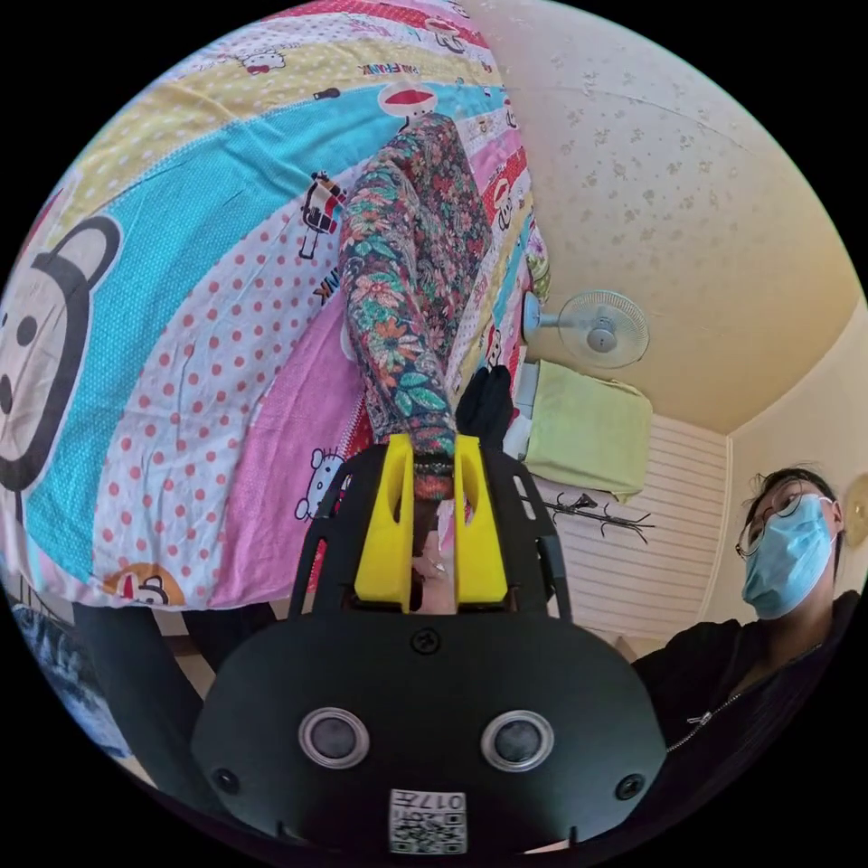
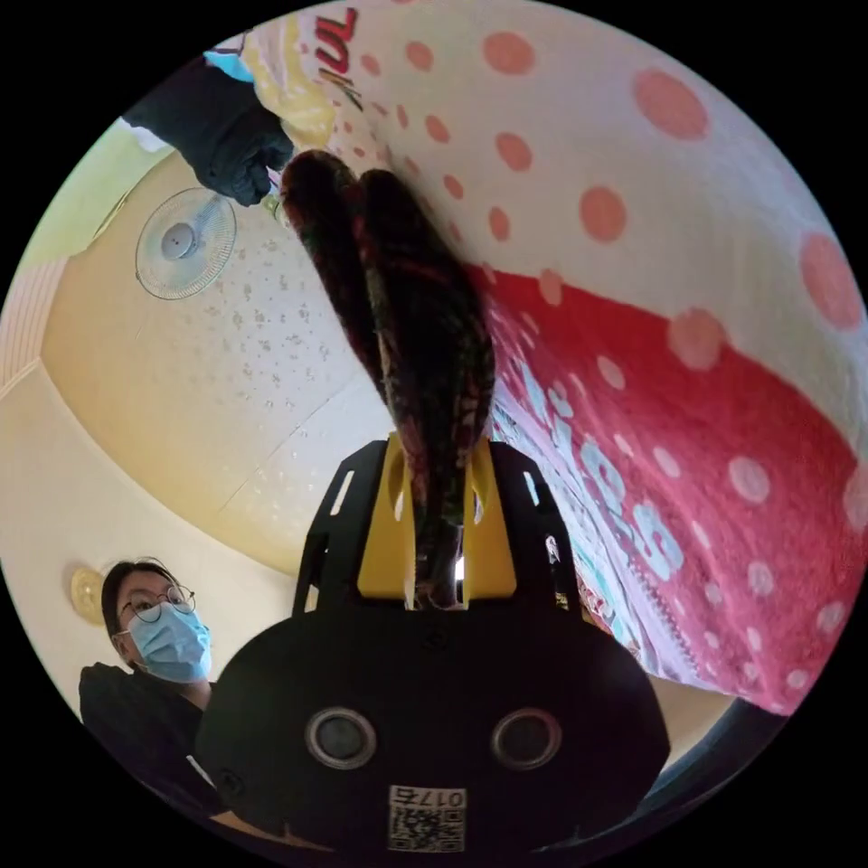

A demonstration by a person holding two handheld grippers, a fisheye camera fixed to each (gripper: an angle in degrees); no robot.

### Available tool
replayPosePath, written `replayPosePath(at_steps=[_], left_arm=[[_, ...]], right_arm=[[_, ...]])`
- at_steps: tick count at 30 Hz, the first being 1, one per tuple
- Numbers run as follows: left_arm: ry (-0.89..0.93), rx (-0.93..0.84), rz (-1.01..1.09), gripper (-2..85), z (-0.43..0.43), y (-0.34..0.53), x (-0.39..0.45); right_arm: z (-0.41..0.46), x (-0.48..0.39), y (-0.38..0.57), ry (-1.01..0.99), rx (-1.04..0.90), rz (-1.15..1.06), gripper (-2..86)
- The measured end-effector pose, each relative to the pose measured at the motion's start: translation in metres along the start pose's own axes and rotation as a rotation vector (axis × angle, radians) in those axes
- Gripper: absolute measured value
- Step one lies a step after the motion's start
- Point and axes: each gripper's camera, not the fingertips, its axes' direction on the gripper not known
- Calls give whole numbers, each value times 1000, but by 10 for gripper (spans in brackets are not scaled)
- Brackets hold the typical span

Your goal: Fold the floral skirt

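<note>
The floral skirt (image 1: pixel 411 271) is a dark cloth with red, green and orange flowers, bunched into a long strip that lies over the cartoon bedspread (image 1: pixel 181 298). My left gripper (image 1: pixel 432 452) is shut on its near end, both yellow jaws pressing the cloth. In the right gripper view the skirt (image 2: pixel 416 344) rises as a dark folded bundle from my right gripper (image 2: pixel 436 488), whose yellow jaws clamp it, close beside the dotted bedspread (image 2: pixel 705 271).
A person in a face mask (image 1: pixel 787 561) and dark top stands by the bed. A wall fan (image 1: pixel 601 327), a green cover (image 1: pixel 588 425) and a dark garment (image 1: pixel 488 402) lie past the bed's edge. A coat rack (image 1: pixel 597 515) hangs on the wall.
</note>
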Motion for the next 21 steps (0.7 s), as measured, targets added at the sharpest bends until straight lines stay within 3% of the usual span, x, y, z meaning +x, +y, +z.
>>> replayPosePath(at_steps=[3, 8, 10, 12, 16, 21], left_arm=[[-159, -22, 25, 102, -12, 10, -1], [-194, 43, 67, 99, -69, 11, -7], [-189, 119, 142, 92, -98, -4, 5], [-207, 136, 351, 85, -113, -36, 39], [-255, -134, 720, 67, -55, -90, 100], [-397, -511, 1213, 53, 105, -96, 139]], right_arm=[[4, -9, 2, 47, 4, -42, 74], [10, -43, 23, 162, -37, -105, 66], [2, -49, 31, 191, -23, -86, 65], [-9, -55, 38, 222, -26, -74, 64], [-45, -77, 59, 261, -23, -33, 64], [-85, -120, 93, 323, -3, 13, 65]])
